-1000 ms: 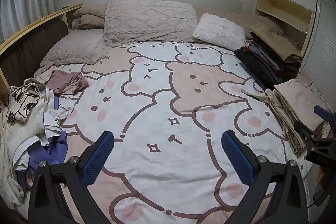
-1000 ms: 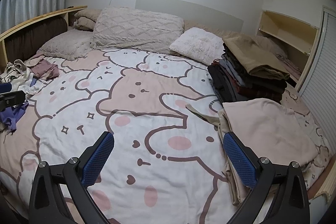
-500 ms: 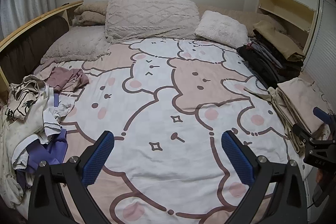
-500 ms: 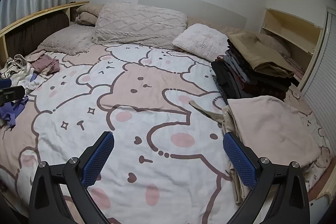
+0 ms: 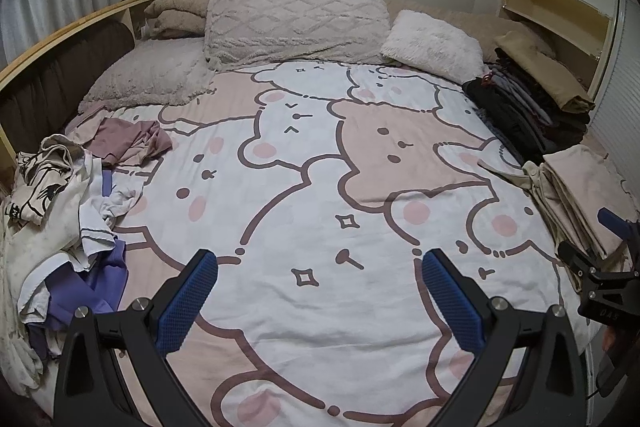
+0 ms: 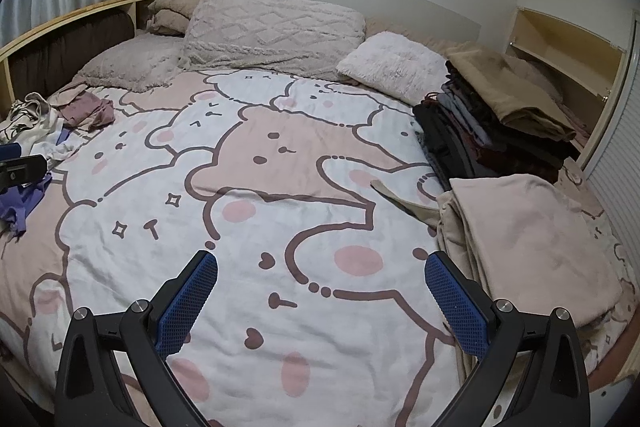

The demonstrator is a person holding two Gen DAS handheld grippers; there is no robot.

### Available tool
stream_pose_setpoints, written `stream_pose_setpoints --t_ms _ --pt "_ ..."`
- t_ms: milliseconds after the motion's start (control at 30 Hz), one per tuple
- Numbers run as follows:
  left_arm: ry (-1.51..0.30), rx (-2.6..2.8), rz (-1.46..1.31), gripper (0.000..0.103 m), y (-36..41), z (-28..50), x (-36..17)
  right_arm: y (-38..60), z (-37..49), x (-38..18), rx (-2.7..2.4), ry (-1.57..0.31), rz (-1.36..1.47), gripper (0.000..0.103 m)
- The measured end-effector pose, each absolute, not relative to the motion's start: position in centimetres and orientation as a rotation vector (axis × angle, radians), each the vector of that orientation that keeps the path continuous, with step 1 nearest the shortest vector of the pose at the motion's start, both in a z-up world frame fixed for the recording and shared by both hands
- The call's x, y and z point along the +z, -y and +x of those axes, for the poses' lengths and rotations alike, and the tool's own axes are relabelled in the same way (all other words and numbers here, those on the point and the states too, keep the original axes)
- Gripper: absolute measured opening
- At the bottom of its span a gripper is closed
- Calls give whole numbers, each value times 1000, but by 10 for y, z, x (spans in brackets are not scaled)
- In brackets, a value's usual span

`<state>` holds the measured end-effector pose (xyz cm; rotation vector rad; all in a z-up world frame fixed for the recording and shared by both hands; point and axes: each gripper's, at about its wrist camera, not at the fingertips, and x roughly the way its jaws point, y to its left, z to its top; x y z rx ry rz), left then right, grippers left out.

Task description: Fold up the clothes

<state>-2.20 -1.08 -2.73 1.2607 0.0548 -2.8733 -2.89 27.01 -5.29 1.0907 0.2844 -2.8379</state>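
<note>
The bear-print duvet is lying bare in its middle, folded stacks sitting along its right edge and an unfolded heap waiting on its left, while left gripper and right gripper are hovering spread wide, empty.
</note>
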Motion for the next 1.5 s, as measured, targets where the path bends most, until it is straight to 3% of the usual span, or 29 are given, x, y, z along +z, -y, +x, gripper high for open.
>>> stream_pose_setpoints --t_ms 900,1400,1500 --pt "-87 -2755 1342 101 35 -80 -64 -251 -85 -97 -2735 -312 1188 103" --pt "-61 -2596 1076 101 108 -149 -84 -229 -122 -114 -2649 -369 1210 103" --pt "-16 -2540 1063 90 128 -168 -96 -223 -134 -120 -2621 -367 1226 103"
